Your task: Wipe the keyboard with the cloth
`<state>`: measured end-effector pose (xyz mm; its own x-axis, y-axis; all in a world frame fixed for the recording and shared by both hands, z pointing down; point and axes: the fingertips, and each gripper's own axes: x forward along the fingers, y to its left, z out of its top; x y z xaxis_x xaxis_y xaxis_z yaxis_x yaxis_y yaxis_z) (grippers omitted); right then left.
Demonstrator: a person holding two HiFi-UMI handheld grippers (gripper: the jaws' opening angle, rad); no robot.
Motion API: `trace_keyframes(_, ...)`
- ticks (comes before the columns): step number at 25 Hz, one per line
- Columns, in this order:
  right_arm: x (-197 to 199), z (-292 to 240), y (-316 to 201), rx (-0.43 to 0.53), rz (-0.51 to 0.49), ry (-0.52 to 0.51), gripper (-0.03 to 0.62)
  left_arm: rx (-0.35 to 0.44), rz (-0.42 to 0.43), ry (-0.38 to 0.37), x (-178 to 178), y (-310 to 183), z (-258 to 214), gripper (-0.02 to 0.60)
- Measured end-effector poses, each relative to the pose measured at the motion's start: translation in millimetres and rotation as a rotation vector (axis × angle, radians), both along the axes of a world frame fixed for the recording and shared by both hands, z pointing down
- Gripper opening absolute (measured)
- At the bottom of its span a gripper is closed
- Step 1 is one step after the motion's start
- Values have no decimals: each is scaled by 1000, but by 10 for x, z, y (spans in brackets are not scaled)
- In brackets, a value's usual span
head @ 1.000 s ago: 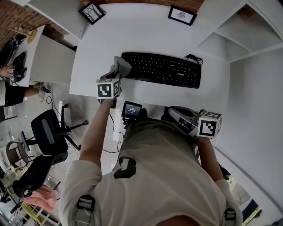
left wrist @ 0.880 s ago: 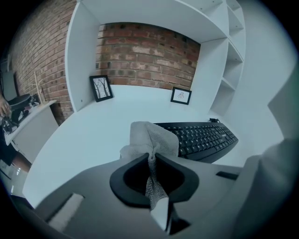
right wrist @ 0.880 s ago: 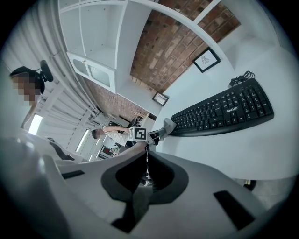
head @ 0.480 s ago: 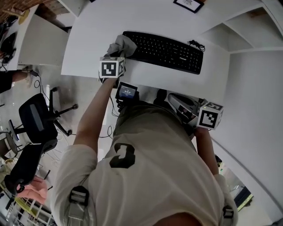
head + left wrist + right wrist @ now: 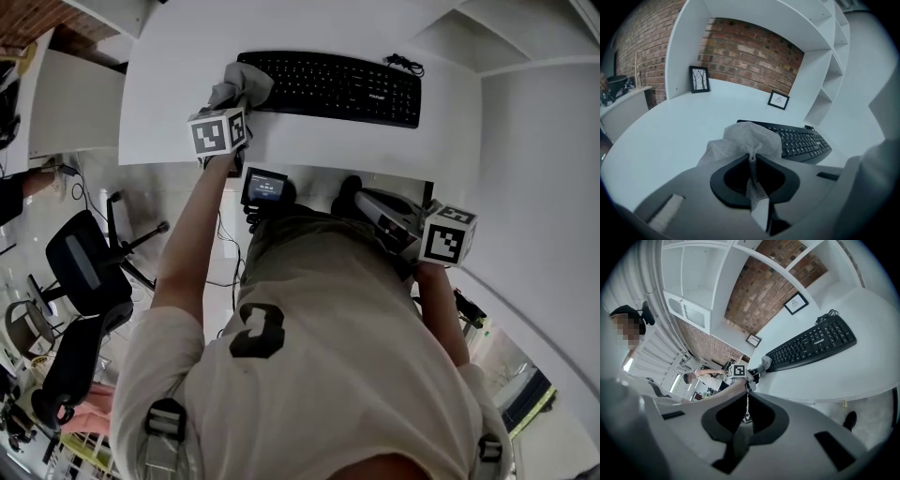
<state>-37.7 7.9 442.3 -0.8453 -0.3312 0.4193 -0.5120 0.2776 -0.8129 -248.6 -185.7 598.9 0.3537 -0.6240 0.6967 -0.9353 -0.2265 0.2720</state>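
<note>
The white desk (image 5: 309, 141) curves below brick wall and white shelves. The person (image 5: 319, 375) stands at its near edge, left arm stretched over it, right arm held back at the side. An office chair (image 5: 82, 272) stands on the floor to the left. The black keyboard (image 5: 337, 86) lies across the middle of the desk, its cable (image 5: 401, 63) coiled at the right end. The left gripper (image 5: 752, 157) is clenched on the grey cloth (image 5: 242, 86), which bunches out past the jaws and covers the keyboard's left end. The right gripper (image 5: 746, 392) hangs off the desk near the person's waist, jaws pressed together with nothing between them. Two small frames (image 5: 699, 79) (image 5: 778, 99) stand at the desk's back.
</note>
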Motion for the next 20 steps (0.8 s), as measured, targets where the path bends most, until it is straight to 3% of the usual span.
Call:
trace_keyframes(3, 125, 18, -44, 14, -32, -15, 6, -18, -37, 16, 93, 2, 8, 23)
trace_keyframes(9, 618, -25, -205, 10, 12, -112, 6, -43, -148, -45, 124, 5, 23, 23)
trace_keyframes(12, 762, -19, -273, -5, -19, -151, 6, -53, -188, -78, 138, -20, 28, 23)
trace_keyframes(20, 932, 3, -373, -34, -75, -222, 6, -69, -208, -79, 353, 14, 28, 23)
